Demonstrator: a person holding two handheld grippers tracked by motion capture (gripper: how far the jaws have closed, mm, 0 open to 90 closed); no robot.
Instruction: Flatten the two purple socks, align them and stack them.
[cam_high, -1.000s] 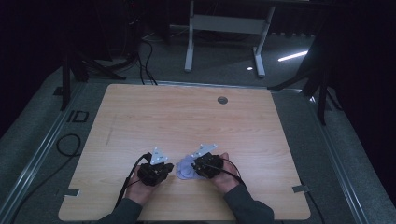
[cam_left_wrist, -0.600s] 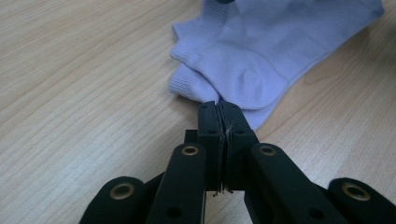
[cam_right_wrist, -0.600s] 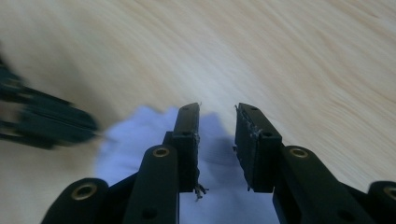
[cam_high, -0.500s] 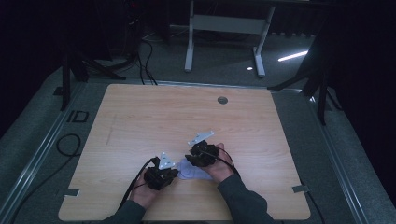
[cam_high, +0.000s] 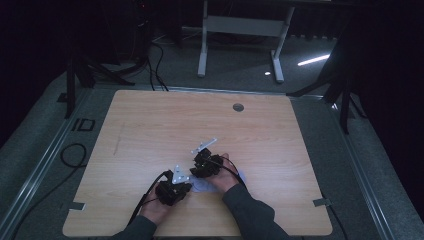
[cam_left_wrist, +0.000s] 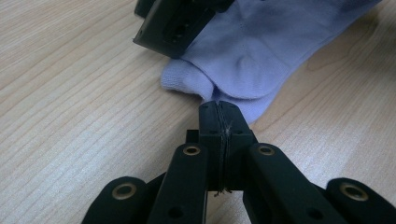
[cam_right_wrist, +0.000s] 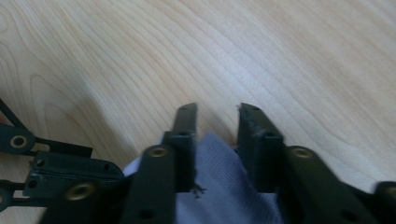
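Pale lilac knitted sock (cam_left_wrist: 252, 51) lying flat on the light wooden table (cam_high: 150, 130), near its front edge.

You have the soft fabric spread low against the table's wood grain, a little rumpled, with a shallow dimple pressed into its middle and rounded folds along one end. That end bunches into two small lobes resting on the tabletop. In your right gripper view the sock (cam_right_wrist: 219, 186) shows a fine ribbed weave and a slightly frayed thread at its edge. From the high view you see the sock (cam_high: 205, 186) as a small pale patch, closer to the table's front edge than to its back.
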